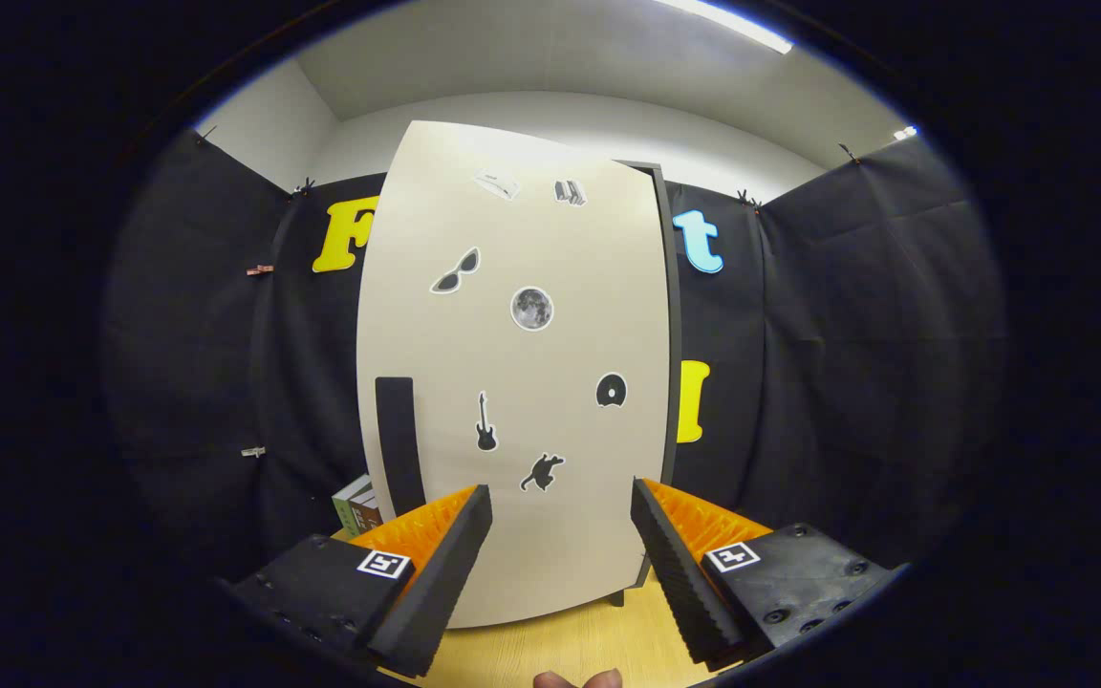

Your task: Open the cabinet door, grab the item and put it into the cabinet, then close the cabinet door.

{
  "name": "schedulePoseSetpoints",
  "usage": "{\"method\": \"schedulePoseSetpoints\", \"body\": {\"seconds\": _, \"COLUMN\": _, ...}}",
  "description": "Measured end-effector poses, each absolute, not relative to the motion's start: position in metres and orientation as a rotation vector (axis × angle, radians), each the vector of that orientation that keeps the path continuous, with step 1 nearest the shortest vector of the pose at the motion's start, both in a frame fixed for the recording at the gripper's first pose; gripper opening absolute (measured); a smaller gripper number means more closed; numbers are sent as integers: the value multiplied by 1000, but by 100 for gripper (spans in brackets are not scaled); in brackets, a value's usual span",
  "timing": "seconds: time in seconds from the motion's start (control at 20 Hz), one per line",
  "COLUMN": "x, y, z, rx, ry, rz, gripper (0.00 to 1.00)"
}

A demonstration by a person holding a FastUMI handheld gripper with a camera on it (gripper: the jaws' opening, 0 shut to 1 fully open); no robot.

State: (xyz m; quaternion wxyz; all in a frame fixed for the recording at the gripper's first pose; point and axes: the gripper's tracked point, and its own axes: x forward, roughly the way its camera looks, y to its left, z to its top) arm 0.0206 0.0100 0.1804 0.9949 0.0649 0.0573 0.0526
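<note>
Gripper [560, 554]: fingers spread wide, nothing between them, aimed straight at the cabinet front; a fingertip [577, 679] of the holding hand shows below.

Cabinet door [522, 382]: pale panel, just beyond the fingers, lying flat across the cabinet front, so it reads as shut. Its dark frame edge [670, 363] shows down one side. The stickers on it (sunglasses, moon, guitar, record, cat) are decoration only.

Handle [398, 444]: dark upright bar near the door's edge, opposite the frame side, ahead of one finger; presumably the grip point for swinging the door.

Books [357, 506]: small stack on the wooden table [550, 650], beside the cabinet, past the handle edge; possibly the item to stow, though this cannot be settled.

Status: a shut door and empty fingers fit either a door awaiting opening or one closed again.
</note>
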Motion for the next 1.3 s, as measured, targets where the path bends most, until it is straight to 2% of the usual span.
{"method": "schedulePoseSetpoints", "body": {"seconds": 1.3, "x": 17, "y": 3, "z": 188, "rx": 77, "ry": 68, "rz": 109, "gripper": 98}}
